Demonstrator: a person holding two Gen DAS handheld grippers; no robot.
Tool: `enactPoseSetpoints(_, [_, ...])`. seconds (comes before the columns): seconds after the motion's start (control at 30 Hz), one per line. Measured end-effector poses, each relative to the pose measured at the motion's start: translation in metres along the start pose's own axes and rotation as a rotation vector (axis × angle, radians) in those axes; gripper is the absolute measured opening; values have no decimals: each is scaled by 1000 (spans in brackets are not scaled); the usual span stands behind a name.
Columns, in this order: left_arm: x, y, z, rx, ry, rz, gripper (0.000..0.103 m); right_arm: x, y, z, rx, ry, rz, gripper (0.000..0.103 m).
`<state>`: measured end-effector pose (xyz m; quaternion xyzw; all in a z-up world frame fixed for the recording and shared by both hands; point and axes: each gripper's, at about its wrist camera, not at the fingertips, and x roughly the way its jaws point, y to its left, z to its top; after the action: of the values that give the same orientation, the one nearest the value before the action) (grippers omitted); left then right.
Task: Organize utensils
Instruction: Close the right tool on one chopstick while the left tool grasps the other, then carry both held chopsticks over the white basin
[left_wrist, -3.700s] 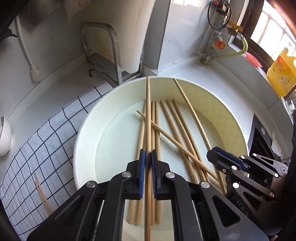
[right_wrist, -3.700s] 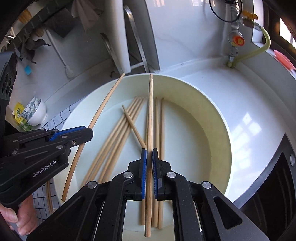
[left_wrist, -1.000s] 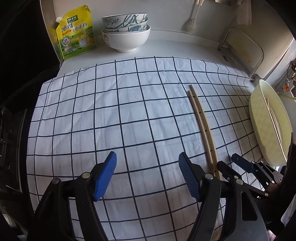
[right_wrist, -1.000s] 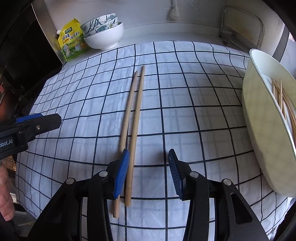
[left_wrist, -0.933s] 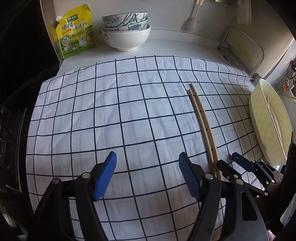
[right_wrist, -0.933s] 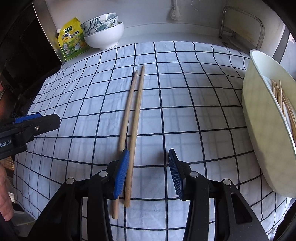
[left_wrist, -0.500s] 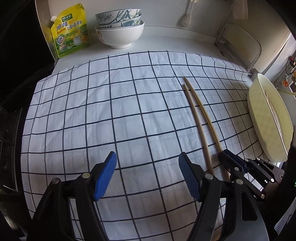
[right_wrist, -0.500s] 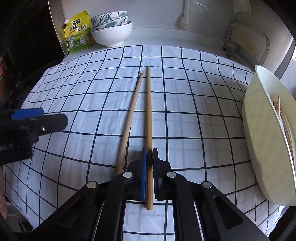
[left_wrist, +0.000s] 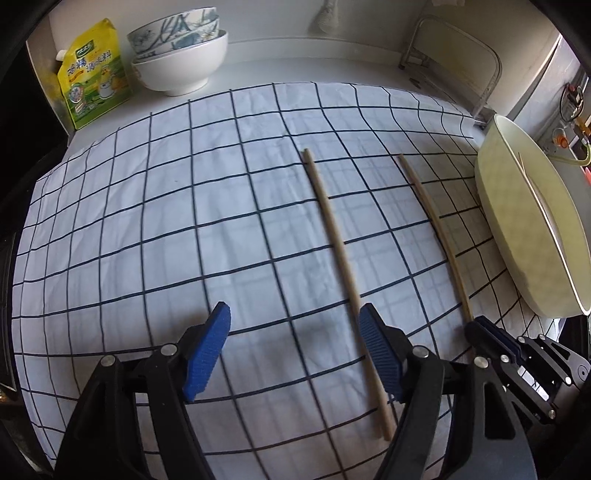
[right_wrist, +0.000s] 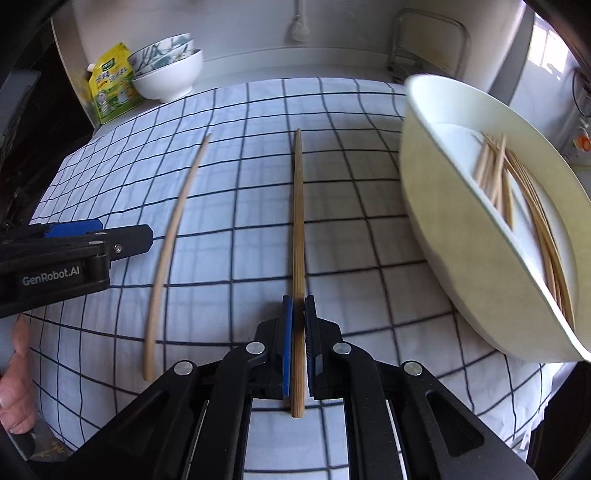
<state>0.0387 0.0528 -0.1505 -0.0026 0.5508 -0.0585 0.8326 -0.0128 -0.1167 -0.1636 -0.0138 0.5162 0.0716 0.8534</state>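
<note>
Right wrist view: right gripper (right_wrist: 298, 321) points steeply down at the checked cloth (right_wrist: 229, 192), its blue pads clamped on a held chopstick (right_wrist: 298, 229). The stick runs straight ahead from between the pads, and its near end sticks out a little behind them. Its far tip lies over the cloth; I cannot tell if it touches. A second chopstick (right_wrist: 173, 236) lies loose on the cloth to the left, well apart from the held one, slightly bowed by the lens.

Left gripper (right_wrist: 122, 236) reaches in from the left edge, its tip near the loose stick's middle. The fingers of a hand (right_wrist: 14, 384) show below it at the frame edge.

Cream basin (right_wrist: 443, 206) sits at the right, near the held stick. A bundle of chopsticks (right_wrist: 517, 192) lies inside it.

Left wrist view: left gripper (left_wrist: 295, 347) is tilted down over the cloth (left_wrist: 147, 221), jaws standing wide apart with nothing between them, having just been opening a little further. The loose chopstick (left_wrist: 340, 254) passes just beside its right pad. Further right, the held chopstick (left_wrist: 436, 225) ends in the right gripper (left_wrist: 487, 334), close by the basin (left_wrist: 517, 236).

At the back wall are stacked bowls (left_wrist: 181, 55) and a yellow pouch (left_wrist: 92, 77), off the cloth.
</note>
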Motion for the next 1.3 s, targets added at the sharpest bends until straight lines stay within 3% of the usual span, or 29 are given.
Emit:
enactPoseSetpoints(0.2, [8, -10, 2, 9, -2, 21, 71, -4, -10, 0, 29, -19, 27, 9])
enactPoseSetpoints(0.27, [10, -12, 3, 7, -5, 29, 71, -6, -10, 1, 27, -28, 25, 21])
enactPoseSetpoints(0.33, [12, -11, 4, 7, -2, 33, 71, -4, -8, 4, 16, -34, 16, 27])
enactPoseSetpoints(0.53, [19, -20, 5, 32, -15, 68, 69, 8, 0, 13, -8, -20, -21, 28])
enactPoseSetpoints(0.6, [18, -22, 5, 40, -25, 66, 62, 10, 4, 14, -25, -26, -25, 28])
enactPoseSetpoints(0.7, [15, -28, 7, 59, -27, 52, 38, 14, 8, 18, -52, -31, -13, 25])
enactPoseSetpoints(0.77, [14, -32, 7, 73, -20, 42, 14, 14, 9, 19, -64, -29, 2, 10])
enactPoseSetpoints(0.8, [14, -33, 7, 77, -13, 41, 9, 14, 10, 20, -65, -25, 6, 7])
enactPoseSetpoints(1.07, [3, -16, 8, 44, 36, -10, 7, 3, 4, 23, 4, -2, 86, 6])
enactPoseSetpoints(1.3, [-44, -15, 14, 48, -16, -16, 7, -41, -1, 30, 38, -58, 153, 6])
